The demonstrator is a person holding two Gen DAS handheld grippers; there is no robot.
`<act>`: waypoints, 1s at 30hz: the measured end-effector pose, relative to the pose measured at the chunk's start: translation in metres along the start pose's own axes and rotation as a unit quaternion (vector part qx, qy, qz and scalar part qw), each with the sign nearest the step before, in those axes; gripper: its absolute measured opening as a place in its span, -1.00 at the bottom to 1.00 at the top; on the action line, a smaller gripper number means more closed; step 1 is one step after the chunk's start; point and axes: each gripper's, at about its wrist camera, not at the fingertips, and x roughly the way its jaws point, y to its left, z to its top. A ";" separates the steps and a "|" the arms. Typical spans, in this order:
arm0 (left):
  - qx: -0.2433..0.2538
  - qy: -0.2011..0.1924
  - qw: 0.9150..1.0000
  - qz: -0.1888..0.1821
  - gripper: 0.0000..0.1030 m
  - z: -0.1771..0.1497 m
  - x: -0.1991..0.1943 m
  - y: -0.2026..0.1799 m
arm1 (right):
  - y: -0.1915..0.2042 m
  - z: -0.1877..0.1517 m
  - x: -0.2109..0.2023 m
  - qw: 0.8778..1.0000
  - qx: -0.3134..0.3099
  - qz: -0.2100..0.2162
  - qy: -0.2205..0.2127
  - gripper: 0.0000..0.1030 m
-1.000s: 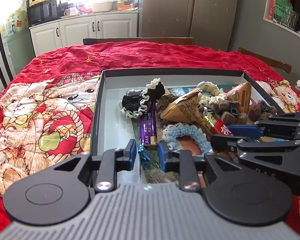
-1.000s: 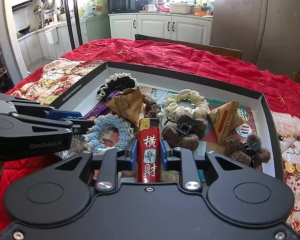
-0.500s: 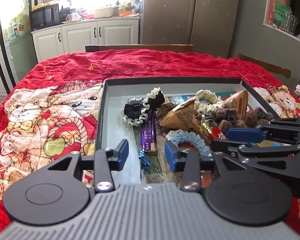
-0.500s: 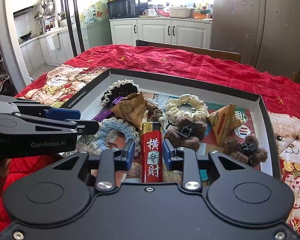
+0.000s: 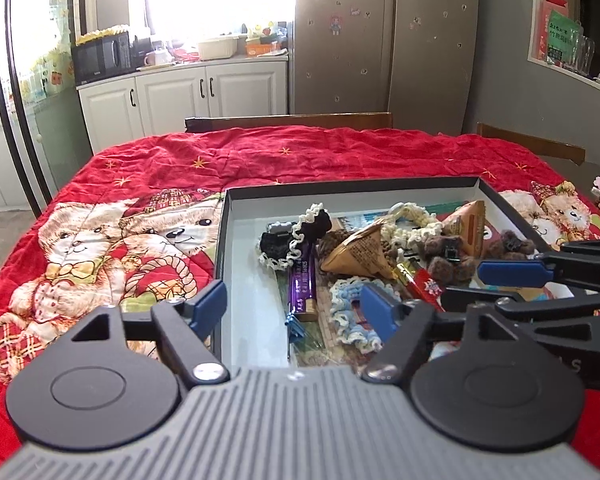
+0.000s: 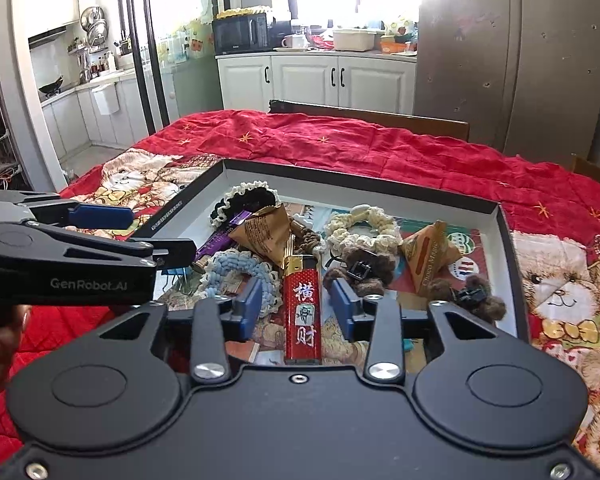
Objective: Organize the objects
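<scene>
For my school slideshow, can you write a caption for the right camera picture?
Right tool opening over a red lighter lying in a box of scrunchies and snacks.

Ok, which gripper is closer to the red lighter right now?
Right. The right gripper straddles the red lighter, jaws opening, pads clear of it. The left gripper sits off to its left, jaws opening over the purple bar.

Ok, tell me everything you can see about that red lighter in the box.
The red lighter is a slim plastic-looking stick with a gold metal top and white Chinese characters printed down its body. It lies flat in the black-rimmed box, gold end pointing away from the camera, resting on printed paper beside the blue crocheted scrunchie. The right hand-held gripper straddles it, jaws opening, pads clear of its sides.
</scene>
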 end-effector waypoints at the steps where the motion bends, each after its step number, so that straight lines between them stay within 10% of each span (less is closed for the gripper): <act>1: 0.001 -0.002 1.000 0.001 0.69 -0.001 -0.004 -0.001 | 0.000 -0.001 -0.003 1.000 0.000 -0.002 0.000 -0.23; 17: 0.004 -0.027 1.000 -0.004 1.00 -0.020 -0.066 -0.017 | 0.004 -0.030 -0.086 1.000 -0.001 -0.023 -0.013 0.02; 30: -0.020 -0.031 0.999 -0.009 1.00 -0.044 -0.104 -0.027 | 0.016 -0.060 -0.150 0.998 -0.002 -0.056 -0.038 0.64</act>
